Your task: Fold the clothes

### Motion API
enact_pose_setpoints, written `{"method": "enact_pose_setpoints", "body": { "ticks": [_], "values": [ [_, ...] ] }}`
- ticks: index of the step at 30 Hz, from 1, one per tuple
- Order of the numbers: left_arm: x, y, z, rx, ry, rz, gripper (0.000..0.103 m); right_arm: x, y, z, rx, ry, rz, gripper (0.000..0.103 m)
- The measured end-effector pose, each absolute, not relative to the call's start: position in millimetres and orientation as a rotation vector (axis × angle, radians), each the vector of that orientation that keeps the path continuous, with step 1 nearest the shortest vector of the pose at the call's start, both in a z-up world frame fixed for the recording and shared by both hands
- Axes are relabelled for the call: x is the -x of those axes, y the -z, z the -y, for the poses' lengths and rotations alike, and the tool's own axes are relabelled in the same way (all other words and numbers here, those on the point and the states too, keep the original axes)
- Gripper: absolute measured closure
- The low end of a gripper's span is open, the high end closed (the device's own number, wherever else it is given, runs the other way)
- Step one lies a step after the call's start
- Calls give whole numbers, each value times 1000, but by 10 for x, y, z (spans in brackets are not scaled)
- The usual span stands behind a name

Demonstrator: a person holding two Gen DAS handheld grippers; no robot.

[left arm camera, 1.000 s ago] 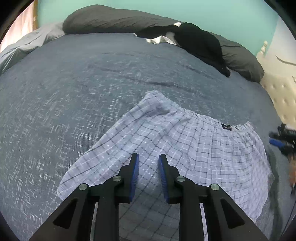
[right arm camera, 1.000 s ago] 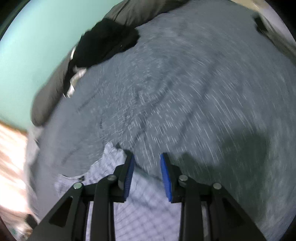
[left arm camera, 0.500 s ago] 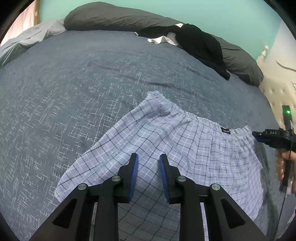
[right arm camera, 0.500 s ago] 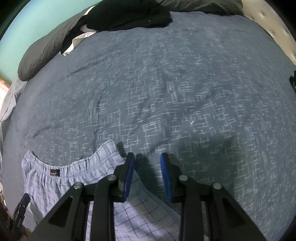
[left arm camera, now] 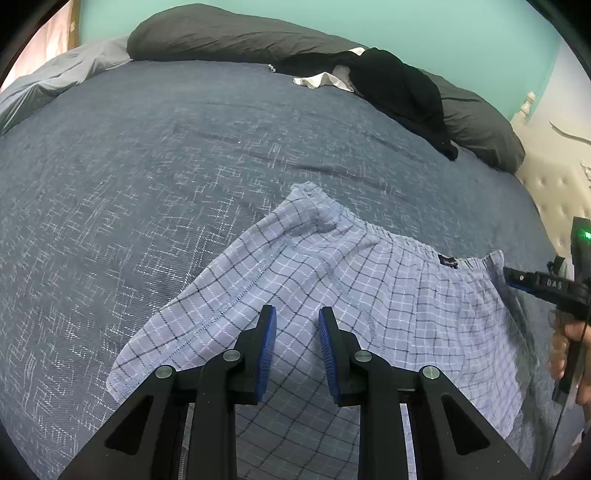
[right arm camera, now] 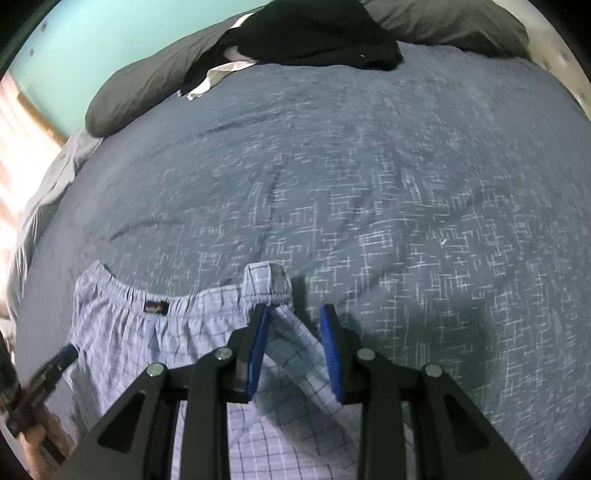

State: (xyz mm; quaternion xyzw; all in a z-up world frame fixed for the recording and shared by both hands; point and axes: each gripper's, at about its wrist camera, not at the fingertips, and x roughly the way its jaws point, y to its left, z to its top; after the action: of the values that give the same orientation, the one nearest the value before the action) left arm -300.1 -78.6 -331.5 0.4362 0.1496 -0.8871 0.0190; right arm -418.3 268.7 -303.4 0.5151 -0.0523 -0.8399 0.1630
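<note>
Light-blue checked cotton boxer shorts [left arm camera: 332, 280] flat on the dark-blue patterned bedspread [left arm camera: 147, 166], waistband toward the pillows, dark label unreadable. Left gripper [left arm camera: 297, 325] and right gripper [right arm camera: 293, 325] above cloth, jaws parted, grasping nothing.

I see a blue-grey bedspread [left arm camera: 155, 177] filling most of my view. At twelve o'clock a long dark grey pillow [left arm camera: 229, 33] lies against the teal wall [left arm camera: 424, 22], and a tufted cream headboard [left arm camera: 554, 188] sits at three o'clock.

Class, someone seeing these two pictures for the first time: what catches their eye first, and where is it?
The pale blue checked cotton shorts, spread flat on the dark blue patterned bedspread, stand out most. Next, a black garment pile lies against the grey pillows by the turquoise wall.
</note>
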Motion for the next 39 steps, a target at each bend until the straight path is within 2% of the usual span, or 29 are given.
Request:
{"method": "enact_pose_setpoints", "body": {
  "ticks": [3,7,12,15,16,17,20,26,39],
  "values": [
    [3003,3316,781,-1356,2754,-463,77,4108,3037,-2604,-1456,2393,55,74],
    [3007,3315,778,-1355,2753,-465,77,4133,3011,-2677,-1424,2398,120,74],
    [3008,3323,778,-1358,2752,-466,77,4185,3012,-2633,-1420,2388,48,74],
    [3007,3329,779,-1358,2752,-464,77,4291,3036,-2593,-1423,2372,70,74],
    [3007,3333,780,-1359,2751,-466,77,4308,3043,-2589,-1421,2366,70,76],
    [3008,3336,780,-1360,2750,-468,77,4325,3049,-2577,-1420,2359,69,83],
    [3009,3339,781,-1360,2749,-469,77,4367,3043,-2478,-1413,2355,46,94],
    [3009,3341,788,-1359,2747,-466,77,4363,2986,-2568,-1396,2413,59,98],
    [2991,3340,806,-1365,2740,-470,77,4594,3090,-2689,-1418,2442,170,100]
  ]
}}
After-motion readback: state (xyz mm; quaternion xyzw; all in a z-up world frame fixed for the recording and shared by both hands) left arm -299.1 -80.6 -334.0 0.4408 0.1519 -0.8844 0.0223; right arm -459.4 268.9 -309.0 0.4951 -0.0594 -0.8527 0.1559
